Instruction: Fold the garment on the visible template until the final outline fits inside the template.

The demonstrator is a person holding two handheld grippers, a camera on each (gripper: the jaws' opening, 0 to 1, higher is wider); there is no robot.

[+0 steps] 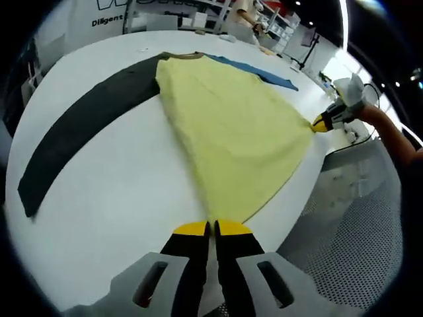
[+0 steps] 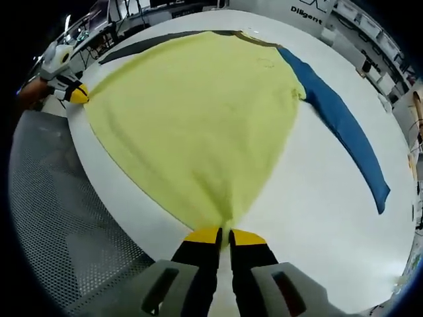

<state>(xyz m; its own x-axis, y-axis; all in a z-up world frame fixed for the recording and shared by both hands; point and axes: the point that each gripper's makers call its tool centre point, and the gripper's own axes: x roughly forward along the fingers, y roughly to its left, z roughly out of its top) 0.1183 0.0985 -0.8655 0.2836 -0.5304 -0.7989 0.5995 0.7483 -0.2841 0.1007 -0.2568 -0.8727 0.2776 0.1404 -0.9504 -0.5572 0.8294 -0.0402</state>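
A yellow garment [image 1: 231, 125] with one dark grey sleeve [image 1: 86, 125] and one blue sleeve [image 2: 347, 129] lies spread flat on a white table [image 1: 119, 198]. My left gripper [image 1: 211, 228] is shut on one bottom hem corner of the yellow garment. My right gripper [image 2: 225, 234] is shut on the other hem corner. The right gripper [image 1: 322, 123] shows at the far hem corner in the left gripper view. The left gripper [image 2: 77, 94] shows at the upper left in the right gripper view. The hem runs along the table's near edge.
A perforated grey floor [image 2: 59, 224] lies beyond the table's edge. A person's arm [image 1: 390, 132] holds the right gripper. Shelves and stands [image 1: 264, 20] sit behind the table's far side.
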